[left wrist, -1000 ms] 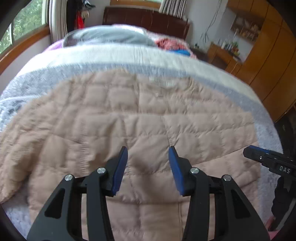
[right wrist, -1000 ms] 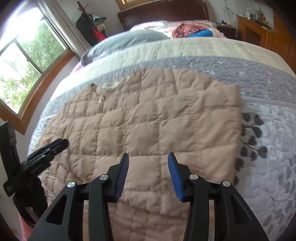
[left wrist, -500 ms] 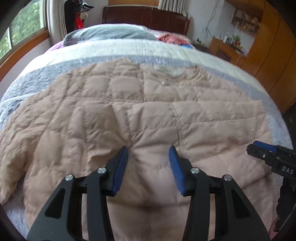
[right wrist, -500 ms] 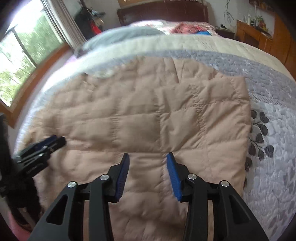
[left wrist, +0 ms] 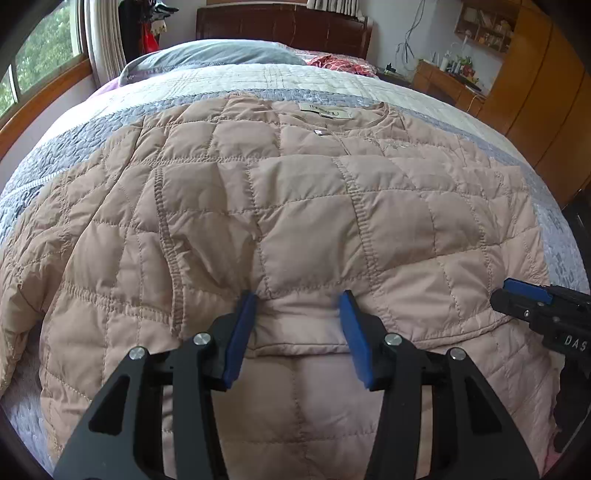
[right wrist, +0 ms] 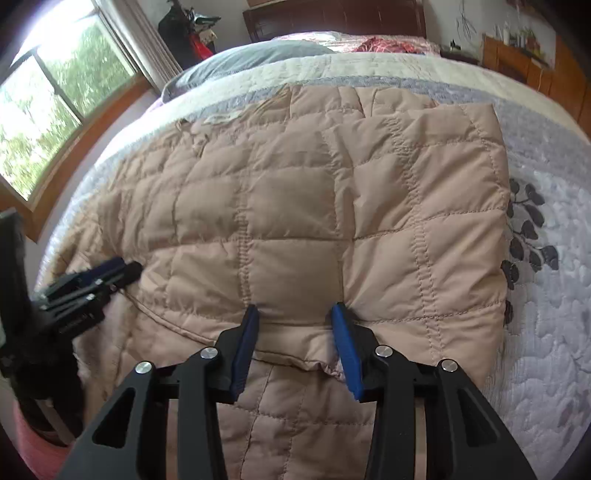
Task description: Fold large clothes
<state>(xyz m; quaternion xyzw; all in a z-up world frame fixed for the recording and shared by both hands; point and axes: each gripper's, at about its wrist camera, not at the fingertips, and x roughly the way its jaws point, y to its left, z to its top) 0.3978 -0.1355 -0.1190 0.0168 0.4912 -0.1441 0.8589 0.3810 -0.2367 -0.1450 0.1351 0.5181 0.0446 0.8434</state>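
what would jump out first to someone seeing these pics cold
A big beige quilted jacket fills the middle, spread on a grey and cream bed quilt. Low in each view, the open blue-padded left hand-held gripper and right hand-held gripper sit at its near folded edge. A bright window glows at left.

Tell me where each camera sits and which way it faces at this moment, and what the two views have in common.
Left wrist: on the left gripper, facing up the bed toward the headboard, over the quilted jacket; the right gripper shows at its right edge.
Right wrist: on the right gripper, facing the same way, over the jacket's right part; the left gripper shows at left.
Shared: jacket, bed, grey pillow, window.
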